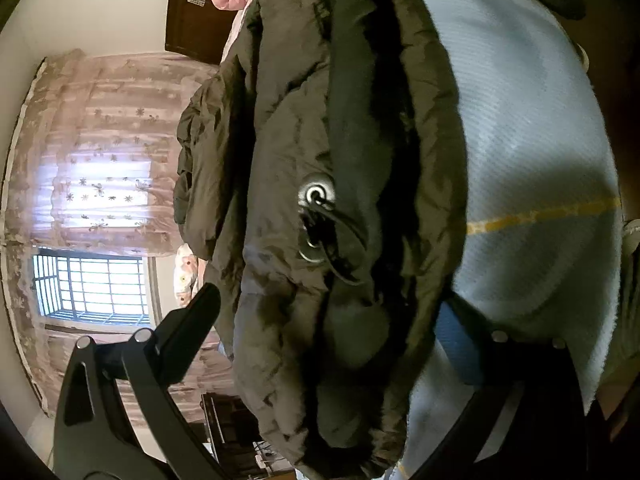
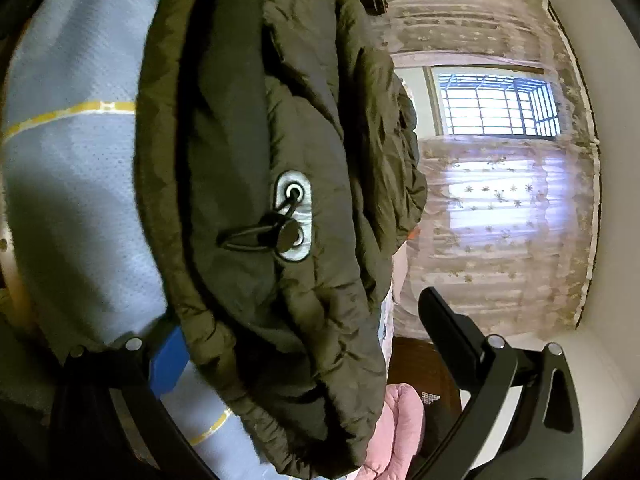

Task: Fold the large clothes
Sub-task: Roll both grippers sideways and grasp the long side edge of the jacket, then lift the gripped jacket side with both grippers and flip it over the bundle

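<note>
1. Holding the dark olive padded jacket [image 1: 320, 160] bunched between my two tongs, I see its puffy folds fill the middle of both views, lying on a pale blue bed cover [image 1: 532, 128] with thin yellow lines.
2. My left gripper [image 1: 332, 320] stands wide: one black finger [image 1: 192, 320] juts free against the curtain side, the other is mostly hidden behind the jacket's edge. The cloth sits in the gap, but I cannot tell whether the fingers truly pinch it.
3. My right gripper [image 2: 304, 332] looks the same, spread wide, one finger [image 2: 452, 332] clear in the air and the other, with a blue pad, against the jacket's edge over the bed cover. Grip or mere contact, I cannot tell.
4. A silver eyelet patch [image 2: 294, 216] with a black drawcord and toggle sits on the jacket; its twin [image 1: 316, 196] shows in the left wrist view.
5. No brand or readable writing shows on the jacket. A small patterned sticker on the dark wooden furniture [image 1: 196, 8] is too blurred to read.
6. A floral lace curtain [image 2: 500, 208] and barred window [image 2: 496, 104] lie beyond; pink bedding [image 2: 396, 428] is beside the jacket.
</note>
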A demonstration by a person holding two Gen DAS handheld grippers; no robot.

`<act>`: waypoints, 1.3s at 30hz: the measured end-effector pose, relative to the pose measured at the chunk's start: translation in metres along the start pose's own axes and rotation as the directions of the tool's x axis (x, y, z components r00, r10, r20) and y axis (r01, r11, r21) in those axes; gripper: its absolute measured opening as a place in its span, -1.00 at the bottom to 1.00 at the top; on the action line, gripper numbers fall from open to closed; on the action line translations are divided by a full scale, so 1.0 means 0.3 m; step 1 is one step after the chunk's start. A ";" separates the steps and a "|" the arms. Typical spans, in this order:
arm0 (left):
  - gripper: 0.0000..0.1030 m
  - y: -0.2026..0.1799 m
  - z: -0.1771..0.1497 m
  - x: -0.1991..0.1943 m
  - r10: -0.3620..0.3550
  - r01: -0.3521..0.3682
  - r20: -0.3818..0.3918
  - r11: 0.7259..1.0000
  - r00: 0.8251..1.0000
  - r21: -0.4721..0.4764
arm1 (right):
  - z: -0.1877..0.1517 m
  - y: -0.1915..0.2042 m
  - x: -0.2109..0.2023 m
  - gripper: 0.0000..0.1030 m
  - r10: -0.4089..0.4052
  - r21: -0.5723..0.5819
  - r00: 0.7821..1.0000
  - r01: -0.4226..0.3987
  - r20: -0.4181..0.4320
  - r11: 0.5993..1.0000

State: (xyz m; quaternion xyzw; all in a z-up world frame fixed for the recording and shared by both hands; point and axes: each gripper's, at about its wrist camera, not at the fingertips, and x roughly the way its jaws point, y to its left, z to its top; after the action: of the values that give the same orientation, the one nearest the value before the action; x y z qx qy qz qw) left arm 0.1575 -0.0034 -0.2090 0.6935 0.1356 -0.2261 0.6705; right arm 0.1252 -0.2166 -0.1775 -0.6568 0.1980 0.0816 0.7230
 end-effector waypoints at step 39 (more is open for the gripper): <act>-0.74 0.226 0.032 0.020 -0.039 0.029 -0.076 0.990 0.996 -0.136 | 0.059 -0.296 0.077 -0.82 0.082 0.202 0.990 -0.056 -0.119 0.978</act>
State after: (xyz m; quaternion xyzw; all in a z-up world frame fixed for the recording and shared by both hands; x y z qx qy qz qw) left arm 0.1946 -0.0179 -0.1532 0.6527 0.1885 -0.2005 0.7058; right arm 0.1832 -0.2134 -0.1041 -0.5783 0.2732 0.0449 0.7674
